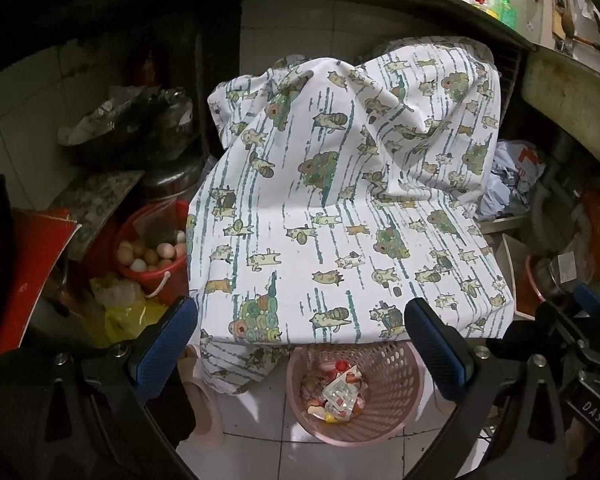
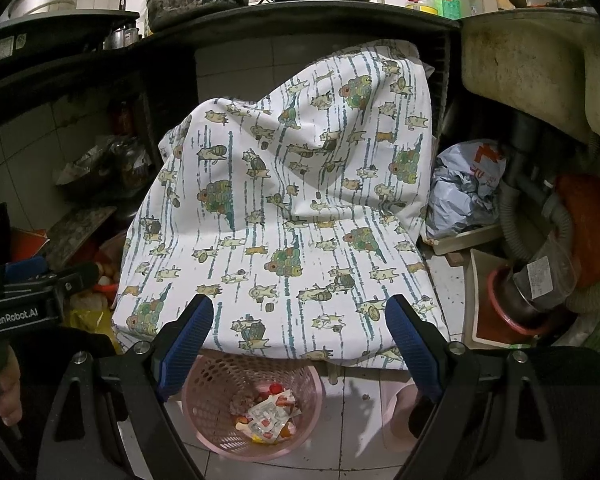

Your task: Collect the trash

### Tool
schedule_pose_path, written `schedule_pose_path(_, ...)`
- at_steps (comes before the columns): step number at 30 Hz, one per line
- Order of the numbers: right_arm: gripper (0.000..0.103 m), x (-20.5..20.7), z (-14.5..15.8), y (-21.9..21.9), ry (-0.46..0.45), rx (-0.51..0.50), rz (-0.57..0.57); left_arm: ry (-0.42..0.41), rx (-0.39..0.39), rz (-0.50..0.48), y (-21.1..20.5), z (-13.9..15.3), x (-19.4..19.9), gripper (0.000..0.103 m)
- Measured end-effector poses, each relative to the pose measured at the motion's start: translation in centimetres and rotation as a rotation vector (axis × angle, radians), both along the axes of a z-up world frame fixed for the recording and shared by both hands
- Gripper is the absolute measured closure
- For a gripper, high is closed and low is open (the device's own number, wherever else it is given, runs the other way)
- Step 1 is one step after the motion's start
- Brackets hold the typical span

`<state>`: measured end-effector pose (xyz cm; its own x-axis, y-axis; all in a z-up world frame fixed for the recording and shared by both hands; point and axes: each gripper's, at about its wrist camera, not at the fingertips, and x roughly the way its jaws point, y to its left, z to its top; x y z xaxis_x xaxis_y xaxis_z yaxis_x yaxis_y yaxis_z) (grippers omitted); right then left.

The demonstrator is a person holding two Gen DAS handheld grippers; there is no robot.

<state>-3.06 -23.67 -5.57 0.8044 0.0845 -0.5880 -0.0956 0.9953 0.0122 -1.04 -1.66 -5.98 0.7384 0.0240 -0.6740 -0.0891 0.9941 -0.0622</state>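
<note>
While both grippers hover over pink basket (image 2: 204,412) — left gripper (image 1: 300,344) jaws apart, right gripper (image 2: 300,340) jaws apart, nothing between. Wrappers (image 2: 270,414) inside basket, six o'clock from patterned cloth (image 2: 284,208).

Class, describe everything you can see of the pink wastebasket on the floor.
The pink wastebasket is a round plastic bin with perforated, lattice-like walls and a solid rim. It stands upright on the pale tiled floor, open at the top, just in front of the cloth-covered surface, whose printed cloth overhangs its far rim. Inside lies a loose heap of crumpled wrappers, white, red and orange, low at the bottom. Neither claw touches it.
</note>
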Motion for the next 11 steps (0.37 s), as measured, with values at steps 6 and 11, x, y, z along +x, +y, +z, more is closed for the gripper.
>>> schedule_pose_path(6,0.014,-0.02,0.02,0.03,0.002,-0.001,-0.002,0.010,-0.010,0.004,0.16,-0.06,0.03,0.000)
schedule_pose_path(11,0.014,0.00,0.14,0.03,0.001,0.012,0.004,0.023,0.008,0.006,-0.05,-0.33,0.41,0.000)
